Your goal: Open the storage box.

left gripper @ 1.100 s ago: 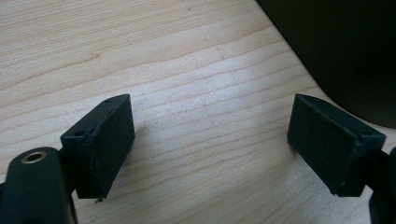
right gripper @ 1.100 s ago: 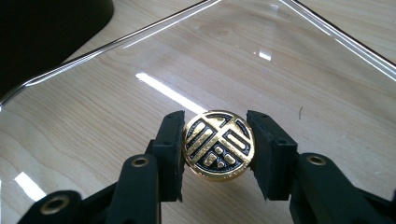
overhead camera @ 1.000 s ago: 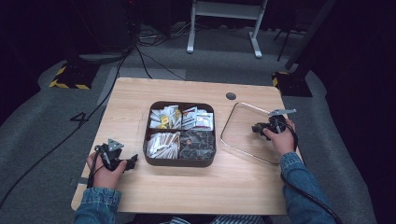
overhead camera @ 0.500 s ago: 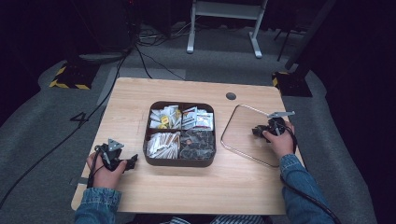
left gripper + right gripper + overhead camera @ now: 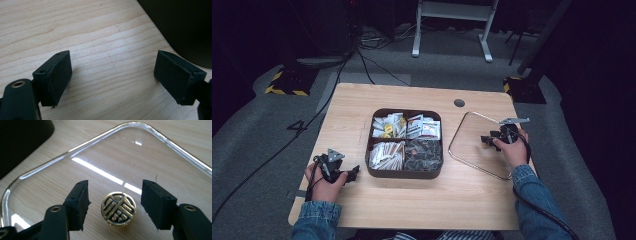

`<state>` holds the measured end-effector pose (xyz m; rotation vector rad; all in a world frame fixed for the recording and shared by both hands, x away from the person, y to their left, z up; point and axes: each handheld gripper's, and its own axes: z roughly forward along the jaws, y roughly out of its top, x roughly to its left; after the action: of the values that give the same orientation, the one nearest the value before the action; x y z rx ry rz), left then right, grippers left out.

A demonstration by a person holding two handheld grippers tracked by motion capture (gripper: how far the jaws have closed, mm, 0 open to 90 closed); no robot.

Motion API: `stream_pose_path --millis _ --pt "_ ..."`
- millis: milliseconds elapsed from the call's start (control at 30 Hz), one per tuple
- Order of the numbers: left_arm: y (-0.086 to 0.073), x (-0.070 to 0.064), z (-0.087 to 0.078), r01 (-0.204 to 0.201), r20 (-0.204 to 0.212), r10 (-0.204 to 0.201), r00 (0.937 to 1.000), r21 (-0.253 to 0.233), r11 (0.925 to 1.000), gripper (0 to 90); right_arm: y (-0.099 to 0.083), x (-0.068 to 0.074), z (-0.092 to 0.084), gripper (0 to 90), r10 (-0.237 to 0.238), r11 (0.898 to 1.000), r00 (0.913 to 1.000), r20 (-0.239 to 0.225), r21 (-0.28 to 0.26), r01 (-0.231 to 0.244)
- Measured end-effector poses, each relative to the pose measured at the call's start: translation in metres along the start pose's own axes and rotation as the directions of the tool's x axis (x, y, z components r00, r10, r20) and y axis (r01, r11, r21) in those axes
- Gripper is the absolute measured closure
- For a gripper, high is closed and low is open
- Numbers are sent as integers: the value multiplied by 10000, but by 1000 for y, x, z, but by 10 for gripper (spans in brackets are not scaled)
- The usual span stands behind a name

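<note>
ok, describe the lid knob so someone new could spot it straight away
Start at the dark four-compartment box in the middle of the wooden table. On its right lies a clear glass lid with a shiny rim. The knob sits at its centre, between the right gripper's open jaws: a round gold-and-black disc with a striped emblem.

Right tool [image 5: 113, 206] straddles the lid's gold knob [image 5: 118, 209], gaps either side.

the table [image 5: 412, 205] is pale wood with fine grain lines. the box [image 5: 406, 173] is dark brown, holding white and yellow packets, white-and-red ones, tan sticks and dark grey wrapped pieces. the lid [image 5: 125, 152] is clear with a bright shiny rim; its knob [image 5: 118, 209] is gold with a black line pattern. both grippers' jaws are black. the sleeves [image 5: 317, 220] are blue denim. the floor [image 5: 257, 130] is grey.
</note>
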<state>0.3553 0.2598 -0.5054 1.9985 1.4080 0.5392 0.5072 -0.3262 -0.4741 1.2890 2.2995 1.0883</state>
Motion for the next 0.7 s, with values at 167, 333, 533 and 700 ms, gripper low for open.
stream_pose_path --millis 167,333,533,700 --pt "0 0 0 -15 -3 15 10000 -7 10000 155 7 2 -10 388 -1 9992 10000 -9 -390 1" --pt "0 0 0 -18 5 18 10000 6 10000 155 12 8 -22 381 -100 9963 9998 -168 -853 85" --pt "0 0 0 -28 -18 28 10000 0 10000 158 16 20 -35 376 -358 9912 9982 -480 -1291 293" --pt "0 -1 0 -29 74 29 10000 74 10000 153 15 32 -48 372 -460 9867 9962 -737 -1588 339"
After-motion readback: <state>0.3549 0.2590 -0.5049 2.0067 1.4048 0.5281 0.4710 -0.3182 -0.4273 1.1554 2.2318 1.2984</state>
